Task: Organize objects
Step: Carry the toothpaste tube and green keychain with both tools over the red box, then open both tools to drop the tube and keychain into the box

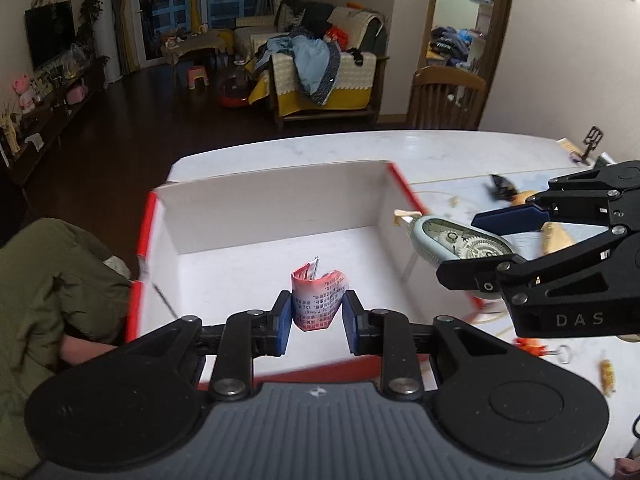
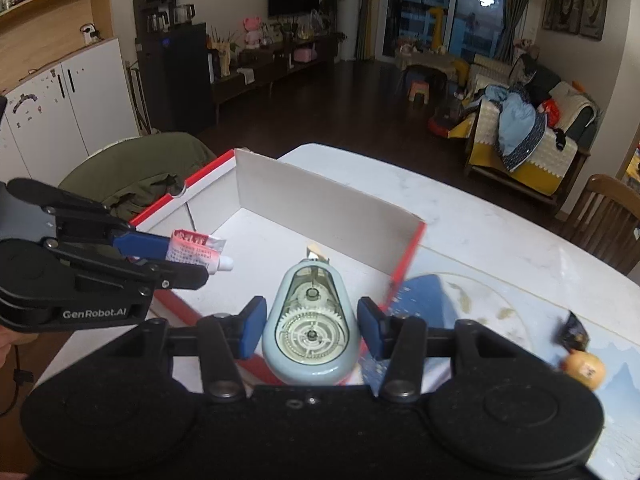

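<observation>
My left gripper (image 1: 316, 312) is shut on a small red-and-white tube (image 1: 318, 302), crumpled between the blue pads, and hangs over the open white box with red edges (image 1: 260, 200). From the right wrist view the same tube (image 2: 196, 251) shows its white cap sticking out of the left gripper (image 2: 180, 258). My right gripper (image 2: 311, 326) is shut on a pale blue correction tape dispenser (image 2: 310, 320) with white gears inside, held above the box's right wall (image 2: 320, 208). In the left wrist view that dispenser (image 1: 452, 242) sits in the right gripper (image 1: 476, 248) over the red rim.
The box stands on a white marble table (image 1: 460, 152). To its right lie a dark wrapper (image 2: 572, 334), a yellow round item (image 2: 582, 368), a blue mat (image 2: 424, 292) and small bits (image 1: 607, 374). A green jacket on a chair (image 1: 44, 288) is at the box's left. A wooden chair (image 1: 446, 98) stands behind.
</observation>
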